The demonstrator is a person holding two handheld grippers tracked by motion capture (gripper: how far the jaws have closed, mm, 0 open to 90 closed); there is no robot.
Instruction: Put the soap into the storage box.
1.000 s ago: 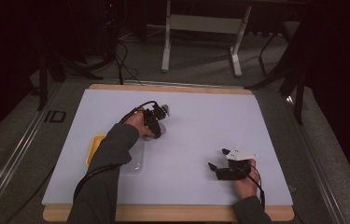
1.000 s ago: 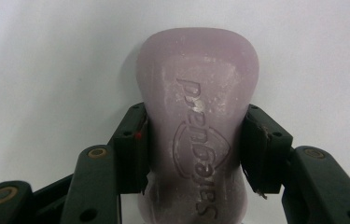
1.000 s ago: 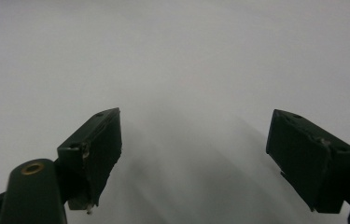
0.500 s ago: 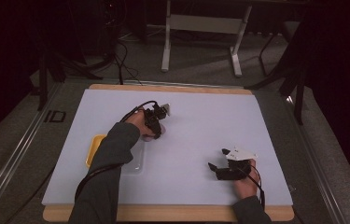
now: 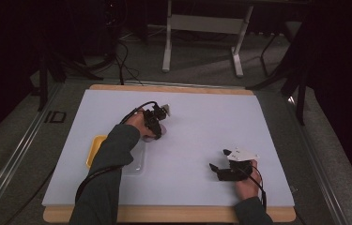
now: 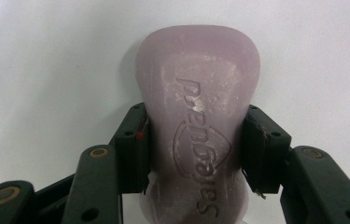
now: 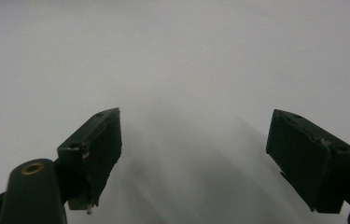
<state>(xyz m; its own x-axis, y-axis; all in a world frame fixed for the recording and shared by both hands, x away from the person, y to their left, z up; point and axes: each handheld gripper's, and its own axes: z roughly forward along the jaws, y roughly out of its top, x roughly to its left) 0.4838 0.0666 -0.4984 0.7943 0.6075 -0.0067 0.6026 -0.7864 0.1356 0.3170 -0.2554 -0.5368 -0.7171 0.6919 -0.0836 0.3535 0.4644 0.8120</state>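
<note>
Clamping the lilac Safeguard soap bar [image 6: 198, 126] at its narrow waist for a firm hold, left tongs [image 6: 196, 149] pin it on the counter [image 5: 202, 117] near the yellow soap dish [image 5: 95, 149], w/ right tongs [image 7: 196, 154] released, idle.

Ahead of my left hand-held gripper [image 5: 157, 127] the desk [image 5: 202, 117] lies bare to its far edge, so I can pass freely there. Just behind it, under my forearm, a clear tray [image 5: 135, 161] and a yellow dish [image 5: 95, 149] block a low pull-back. Between it and my right hand-held gripper [image 5: 217, 168] the mat is open, and ahead of the right one too.
</note>
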